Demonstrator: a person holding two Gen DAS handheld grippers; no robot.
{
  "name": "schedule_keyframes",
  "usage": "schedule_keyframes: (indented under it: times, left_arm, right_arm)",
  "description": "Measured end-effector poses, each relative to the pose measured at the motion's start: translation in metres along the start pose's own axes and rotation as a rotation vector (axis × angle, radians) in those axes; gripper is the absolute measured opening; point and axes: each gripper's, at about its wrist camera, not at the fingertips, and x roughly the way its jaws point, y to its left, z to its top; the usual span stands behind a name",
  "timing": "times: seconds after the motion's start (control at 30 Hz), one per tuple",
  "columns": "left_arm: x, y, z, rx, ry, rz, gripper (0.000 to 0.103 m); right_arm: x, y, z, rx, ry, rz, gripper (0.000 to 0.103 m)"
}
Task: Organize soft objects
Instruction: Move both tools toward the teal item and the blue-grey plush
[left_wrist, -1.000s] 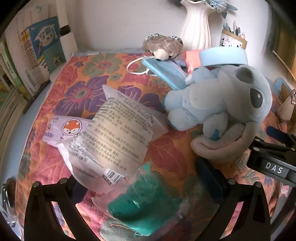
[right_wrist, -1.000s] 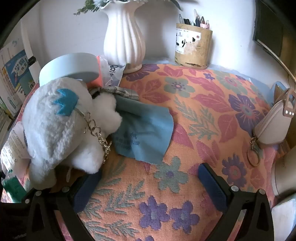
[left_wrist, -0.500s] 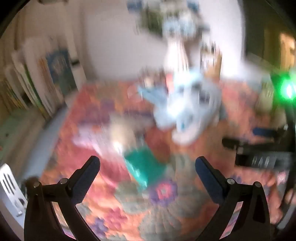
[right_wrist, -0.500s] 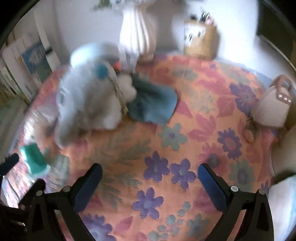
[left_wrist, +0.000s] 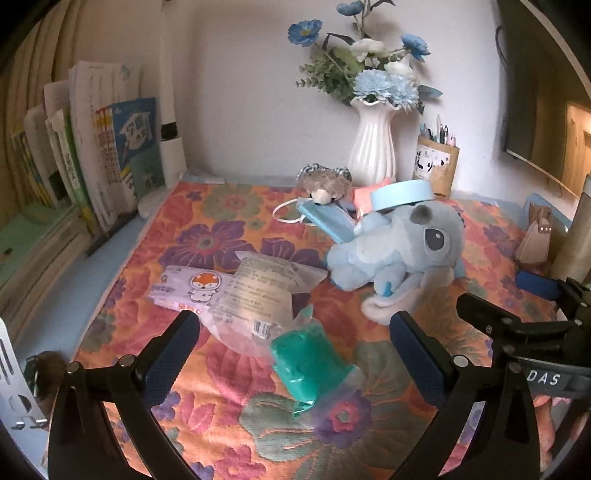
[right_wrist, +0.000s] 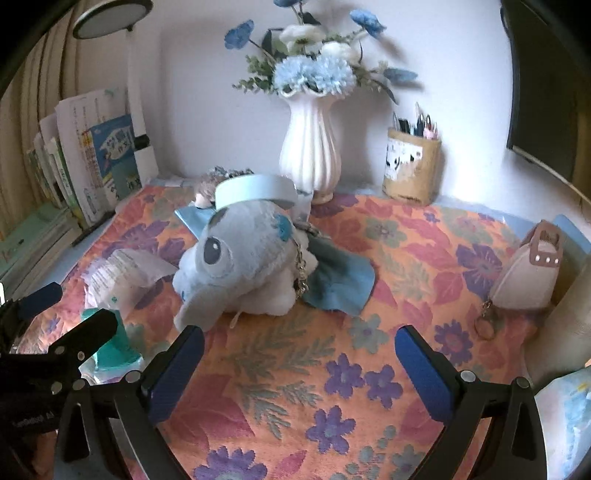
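**Both grippers held wide above the flowered cloth, nothing in either**

Our left gripper (left_wrist: 293, 338) stands with its jaws spread far apart and nothing between them; it hovers over the flowered cloth (left_wrist: 229, 206), and the teal item in a clear bag (left_wrist: 308, 363) lies in the gap below it, not gripped. At eleven o'clock from that bag lies a clear packet with printed text (left_wrist: 258, 295), and touching its left side a lilac pack with a fox picture (left_wrist: 188, 288).

Our right gripper (right_wrist: 299, 350) is likewise spread wide and carries nothing. At eleven o'clock from it the blue plush toy (right_wrist: 240, 269) lies on its side, a metal chain across its back, resting partly on a blue cloth (right_wrist: 340, 280). A pale blue round lid (right_wrist: 255, 188) sits just behind the toy's head.

In the left view, a blue face mask (left_wrist: 325, 221) lies at ten o'clock from the toy, with a small brown plush (left_wrist: 325, 182) just behind it. The white vase (right_wrist: 310, 147) and the pen holder (right_wrist: 412, 170) stand at the back by the wall; a small beige pouch (right_wrist: 528, 273) sits at three o'clock.
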Motion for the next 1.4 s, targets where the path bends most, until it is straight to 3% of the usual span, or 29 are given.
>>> schedule_keyframes:
  times: [0.3,1.4]
  left_arm:
    - [0.001,0.005,0.0,-0.05,-0.005,-0.007,0.102]
    - [0.004,0.009,-0.001,-0.078,0.015,-0.021,0.102]
  right_arm:
    - [-0.001,0.001,-0.001,0.001,-0.005,-0.009,0.103]
    - [0.005,-0.001,-0.001,0.019,0.023,-0.071,0.103]
